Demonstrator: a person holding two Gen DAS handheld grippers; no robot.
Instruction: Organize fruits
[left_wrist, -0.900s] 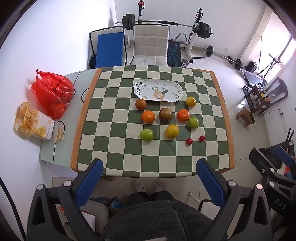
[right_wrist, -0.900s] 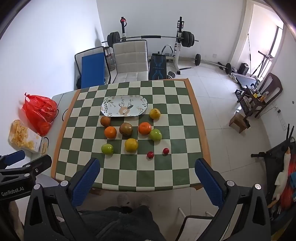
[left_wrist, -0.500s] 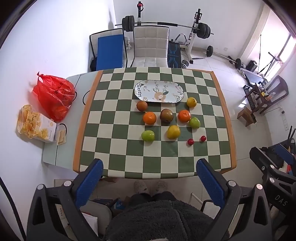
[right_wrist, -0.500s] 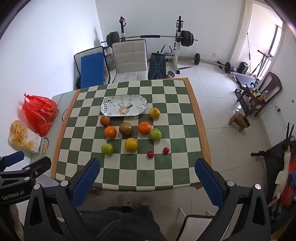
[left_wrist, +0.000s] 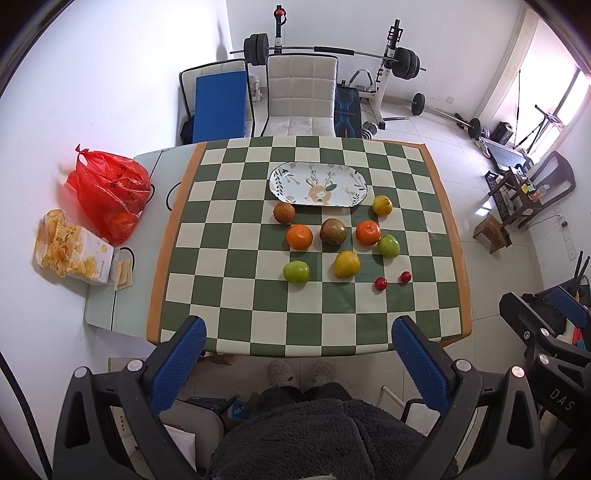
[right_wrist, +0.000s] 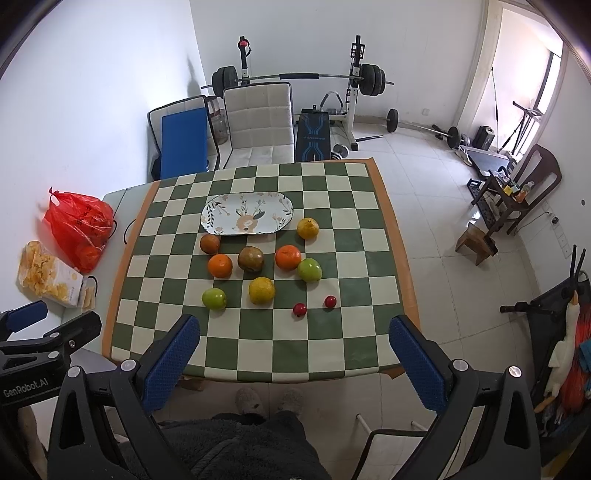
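Note:
Several fruits lie loose on the checked tablecloth (left_wrist: 236, 295): two oranges (left_wrist: 299, 236), two green apples (left_wrist: 296, 271), yellow citrus (left_wrist: 347, 263), brown fruits (left_wrist: 332, 231) and two small red fruits (left_wrist: 380, 283). Behind them sits an oval floral plate (left_wrist: 317, 184) (right_wrist: 246, 213) with nothing on it. My left gripper (left_wrist: 297, 354) hangs high above the table's near edge, open and holding nothing. My right gripper (right_wrist: 293, 354) is likewise open and far above the fruit, with the same oranges (right_wrist: 220, 265) and apples (right_wrist: 309, 270) in its view.
A red plastic bag (left_wrist: 107, 192) and a snack box (left_wrist: 72, 254) rest on the grey side table at the left. Chairs (left_wrist: 301, 96) stand behind the table, with weight equipment beyond. A person's slippered feet (left_wrist: 280, 373) show below the near edge.
Both views drift slightly; the table sits a little lower and farther in the left wrist view. Nothing on the table has moved and both grippers stay open.

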